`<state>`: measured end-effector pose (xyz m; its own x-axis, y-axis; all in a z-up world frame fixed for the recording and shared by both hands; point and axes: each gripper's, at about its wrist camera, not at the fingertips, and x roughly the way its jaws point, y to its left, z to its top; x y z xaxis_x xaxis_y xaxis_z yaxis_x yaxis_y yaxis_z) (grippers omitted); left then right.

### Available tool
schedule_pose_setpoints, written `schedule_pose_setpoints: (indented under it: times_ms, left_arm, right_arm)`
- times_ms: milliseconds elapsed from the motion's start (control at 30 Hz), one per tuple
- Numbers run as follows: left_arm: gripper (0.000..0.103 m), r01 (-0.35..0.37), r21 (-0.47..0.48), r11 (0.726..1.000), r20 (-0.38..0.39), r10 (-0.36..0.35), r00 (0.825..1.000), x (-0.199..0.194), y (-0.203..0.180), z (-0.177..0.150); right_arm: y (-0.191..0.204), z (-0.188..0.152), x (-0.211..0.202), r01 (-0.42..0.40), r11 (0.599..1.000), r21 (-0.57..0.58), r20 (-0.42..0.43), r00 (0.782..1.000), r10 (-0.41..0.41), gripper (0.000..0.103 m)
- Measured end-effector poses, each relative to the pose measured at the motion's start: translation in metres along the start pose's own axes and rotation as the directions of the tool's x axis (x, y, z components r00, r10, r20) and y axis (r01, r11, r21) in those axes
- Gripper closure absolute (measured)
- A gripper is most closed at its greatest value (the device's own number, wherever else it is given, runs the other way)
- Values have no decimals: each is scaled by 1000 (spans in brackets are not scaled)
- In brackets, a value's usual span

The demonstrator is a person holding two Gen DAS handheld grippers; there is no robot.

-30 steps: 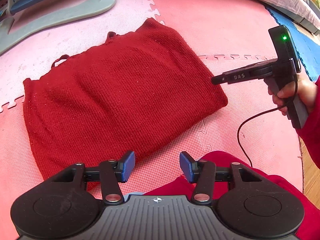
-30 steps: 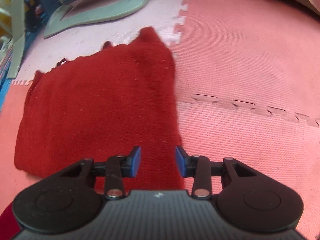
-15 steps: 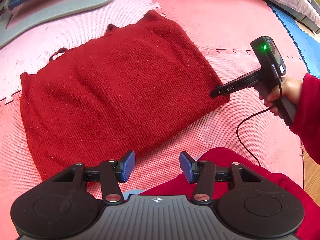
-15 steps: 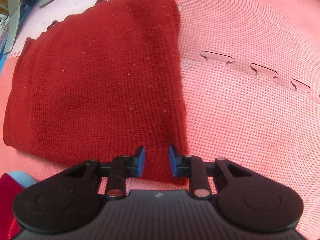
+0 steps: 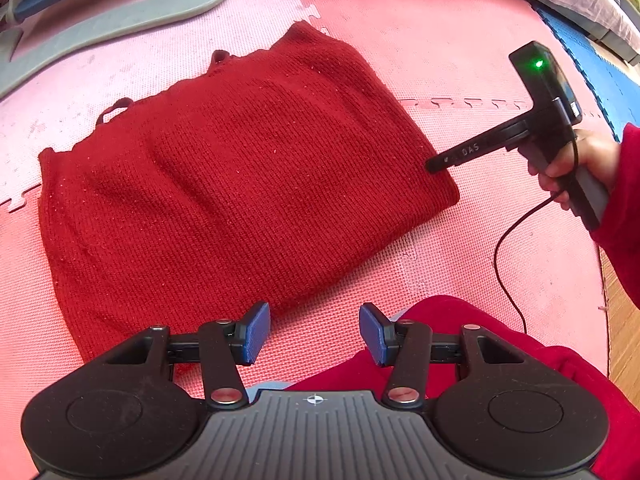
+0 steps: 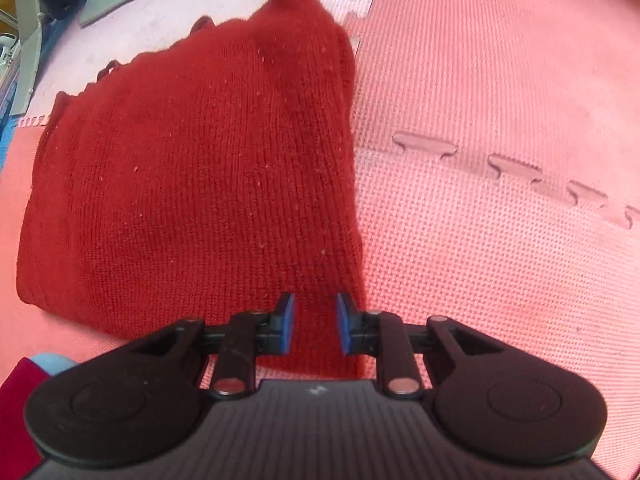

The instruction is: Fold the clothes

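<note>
Left wrist view: red knit garment lies folded flat on the floor mat ahead of the left tool, whose jaws stand apart, empty. Right wrist view: right tool, jaws just reopening slightly, narrow gap over the garment's near right corner, gripping nothing evident. Judged: further folding remains.

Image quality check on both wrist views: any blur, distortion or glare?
Left wrist view: sharp, even daylight; knit of the folded dark red knitted garment is crisp; fisheye bends the pink foam puzzle mat at the edges. Right wrist view: softer, slightly blurred, garment fuzzy towards its far corner; mat weave readable near the right claw. No glare in either.
</note>
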<state>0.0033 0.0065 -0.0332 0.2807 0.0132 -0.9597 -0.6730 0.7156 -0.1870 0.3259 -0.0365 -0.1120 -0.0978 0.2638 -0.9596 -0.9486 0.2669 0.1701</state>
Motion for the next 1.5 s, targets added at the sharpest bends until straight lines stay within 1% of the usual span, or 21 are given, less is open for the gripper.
schedule_pose_setpoints:
  times_ms: [67, 100, 167, 233, 333, 400, 467, 500, 600, 667, 767, 867, 967, 1100, 1233, 1267, 1333, 1433, 1500]
  left_arm:
    - [51, 1, 3, 1000, 2, -1, 1000, 1, 0, 1]
    - [51, 2, 5, 1000, 2, -2, 1000, 1, -1, 2]
    - [51, 5, 8, 1000, 0, -5, 1000, 3, -2, 3]
    - [51, 7, 13, 1000, -3, -7, 1000, 4, -3, 4]
    - [51, 9, 23, 1000, -8, -8, 1000, 4, -6, 4]
    - [51, 6, 32, 999, -13, -6, 1000, 5, -8, 4]
    - [51, 6, 36, 999, -17, -5, 1000, 6, -8, 5]
    - [51, 8, 36, 999, -19, -7, 1000, 7, -7, 5]
    - [51, 17, 34, 999, -24, -16, 1000, 11, -6, 9]
    - [51, 18, 40, 999, -29, -17, 999, 14, -6, 11]
    - [51, 20, 49, 999, -30, -19, 999, 16, -7, 13]
    - [51, 19, 48, 999, -31, -18, 999, 18, -8, 15]
    - [51, 21, 44, 999, -36, -19, 999, 21, -8, 17]
    - [51, 20, 49, 999, -39, -18, 999, 23, -10, 22]
    - [51, 20, 48, 999, -40, -18, 999, 22, -10, 26]
    - [51, 19, 44, 999, -41, -17, 999, 23, -9, 27]
    - [51, 17, 36, 999, -43, -16, 999, 25, -6, 29]
    - [51, 18, 26, 999, -47, -16, 999, 29, -4, 32]
    - [51, 19, 25, 1000, -48, -18, 999, 31, -4, 33]
  right_arm:
    - [4, 10, -14, 38, 999, -14, 48, 998, -38, 78]
    - [7, 15, -18, 35, 999, -26, 68, 997, -33, 78]
    - [20, 28, -21, 5, 997, -71, 98, 995, 2, 78]
    - [33, 37, -16, -6, 994, -108, 112, 994, 19, 78]
    - [46, 61, 18, 8, 994, -108, 114, 993, 5, 78]
    - [42, 74, 43, 37, 996, -83, 104, 994, -28, 78]
    - [34, 79, 59, 61, 996, -70, 87, 995, -55, 79]
    - [30, 80, 64, 58, 996, -63, 81, 995, -52, 80]
    - [18, 82, 73, 9, 999, -34, 83, 997, -6, 81]
    - [16, 84, 73, -3, 1000, -29, 74, 997, 5, 81]
    - [19, 89, 64, 1, 999, -37, 64, 998, 1, 81]
    - [22, 96, 49, -10, 999, -45, 113, 993, 15, 80]
    - [23, 110, 44, -15, 999, -46, 160, 987, 22, 80]
    - [24, 135, 63, 11, 1000, -26, 154, 988, -7, 81]
    - [11, 141, 80, 27, 999, 17, 137, 990, -29, 80]
    - [5, 141, 82, 22, 999, 38, 137, 990, -27, 79]
    - [-7, 141, 85, 5, 997, 78, 136, 991, -16, 70]
    - [-19, 141, 86, -38, 991, 126, 131, 991, 21, 68]
    - [-15, 142, 78, -16, 995, 102, 141, 990, 1, 68]
